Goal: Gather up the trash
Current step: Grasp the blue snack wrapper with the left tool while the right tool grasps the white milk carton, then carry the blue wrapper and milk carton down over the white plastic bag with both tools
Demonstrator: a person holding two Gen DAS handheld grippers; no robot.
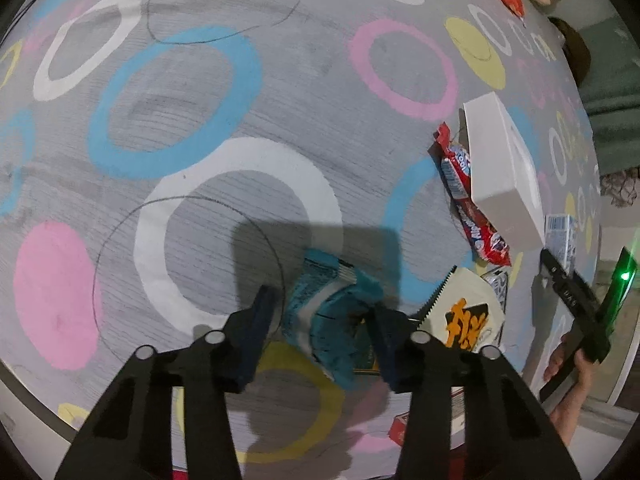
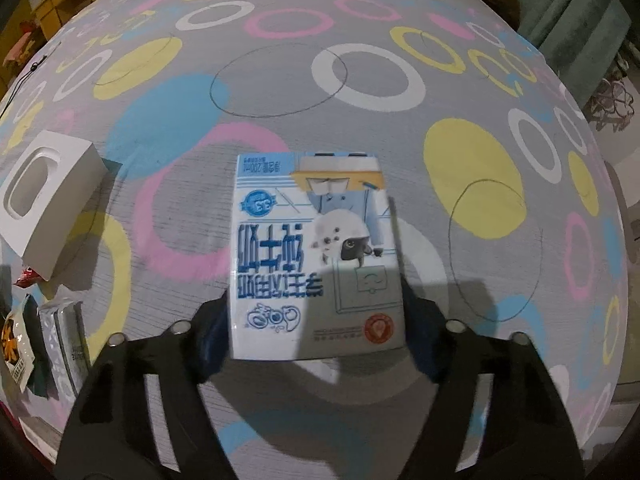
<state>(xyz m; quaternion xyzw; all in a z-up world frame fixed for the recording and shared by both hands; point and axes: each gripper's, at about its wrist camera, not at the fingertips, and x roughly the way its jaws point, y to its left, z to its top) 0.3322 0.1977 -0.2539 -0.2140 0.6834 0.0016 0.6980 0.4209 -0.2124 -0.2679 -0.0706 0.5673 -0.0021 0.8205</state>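
The surface (image 2: 280, 80), covered in a grey cloth with coloured rings, carries a white box (image 1: 504, 168) beside a red wrapper (image 1: 472, 208). A blue-and-white milk carton (image 2: 316, 256) is clamped between the right tongs (image 2: 316, 332). A crumpled teal wrapper (image 1: 332, 320) is pinched by the narrowed left tongs (image 1: 324, 320).

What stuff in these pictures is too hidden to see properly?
- Red wrapper, left wrist view: partly under the white box.
- Small red packet, left wrist view: behind the left gripper.
- Cream packet, right wrist view: cut off by the picture's edge.
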